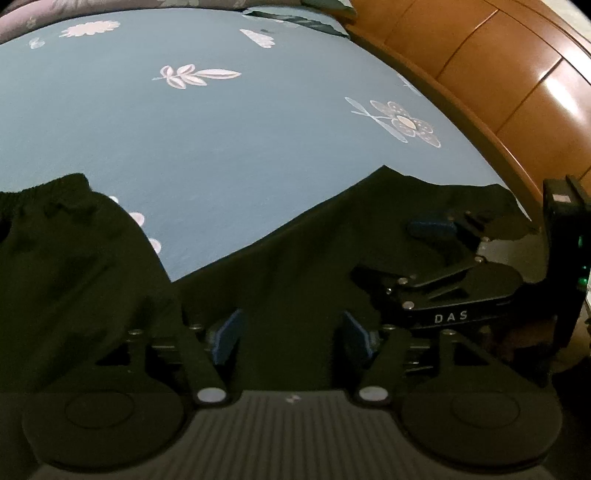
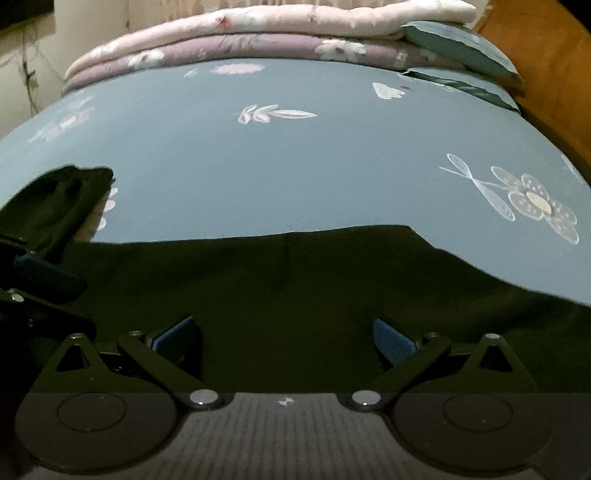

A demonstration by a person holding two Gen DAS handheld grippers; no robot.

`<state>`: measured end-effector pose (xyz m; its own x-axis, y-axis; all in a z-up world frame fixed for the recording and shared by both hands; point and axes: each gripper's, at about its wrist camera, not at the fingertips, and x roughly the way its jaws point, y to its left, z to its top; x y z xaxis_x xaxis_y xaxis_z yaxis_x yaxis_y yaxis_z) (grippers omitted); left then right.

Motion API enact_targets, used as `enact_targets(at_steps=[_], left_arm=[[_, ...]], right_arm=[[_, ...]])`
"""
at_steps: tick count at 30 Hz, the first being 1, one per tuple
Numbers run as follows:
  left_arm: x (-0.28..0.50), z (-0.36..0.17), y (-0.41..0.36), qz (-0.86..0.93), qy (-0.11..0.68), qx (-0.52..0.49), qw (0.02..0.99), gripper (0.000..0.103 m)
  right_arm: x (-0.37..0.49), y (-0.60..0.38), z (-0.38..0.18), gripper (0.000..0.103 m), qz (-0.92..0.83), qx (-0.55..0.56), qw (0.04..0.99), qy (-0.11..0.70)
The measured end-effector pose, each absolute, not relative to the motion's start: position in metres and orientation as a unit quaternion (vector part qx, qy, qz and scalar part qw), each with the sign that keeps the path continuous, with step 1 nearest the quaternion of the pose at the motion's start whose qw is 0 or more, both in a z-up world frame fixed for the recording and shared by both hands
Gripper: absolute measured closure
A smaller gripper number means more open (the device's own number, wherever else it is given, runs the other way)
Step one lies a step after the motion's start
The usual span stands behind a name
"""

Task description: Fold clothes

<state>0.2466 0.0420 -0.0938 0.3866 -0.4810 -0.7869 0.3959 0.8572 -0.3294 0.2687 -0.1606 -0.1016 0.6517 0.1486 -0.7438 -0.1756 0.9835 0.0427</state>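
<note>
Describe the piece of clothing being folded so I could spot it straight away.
Start at the bed with the blue floral sheet. On its near edge, below the stacked quilts at the far end, lies the dark green garment, probably trousers. It is the only plain, dark, unpatterned fabric there, with a gathered elastic waistband.

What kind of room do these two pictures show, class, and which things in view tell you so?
Most likely a bedroom: a blue flowered bedsheet covers a bed, folded quilts and pillows are stacked at its far end, and a wooden bed frame runs along one side.
</note>
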Motion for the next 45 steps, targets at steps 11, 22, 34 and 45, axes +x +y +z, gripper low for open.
enact_targets(at_steps=[11,22,34,45], left_arm=[[0.226,-0.096,0.01,-0.248,0.432,0.056,0.865,0.036],[0.181,-0.074,0.015,-0.17,0.377,0.023,0.91,0.037],[0.142,-0.062,0.007,-0.161,0.383,-0.007,0.909,0.035],[0.131,-0.065,-0.001,-0.156,0.428,0.003,0.89,0.035]], right_arm=[[0.226,-0.199,-0.1,0.0,0.125,0.067,0.927,0.348],[0.147,-0.208,-0.073,0.0,0.108,0.067,0.962,0.242],[0.128,-0.201,-0.077,0.0,0.096,0.038,0.958,0.268],[0.142,-0.203,-0.091,0.0,0.094,0.023,0.942,0.322]])
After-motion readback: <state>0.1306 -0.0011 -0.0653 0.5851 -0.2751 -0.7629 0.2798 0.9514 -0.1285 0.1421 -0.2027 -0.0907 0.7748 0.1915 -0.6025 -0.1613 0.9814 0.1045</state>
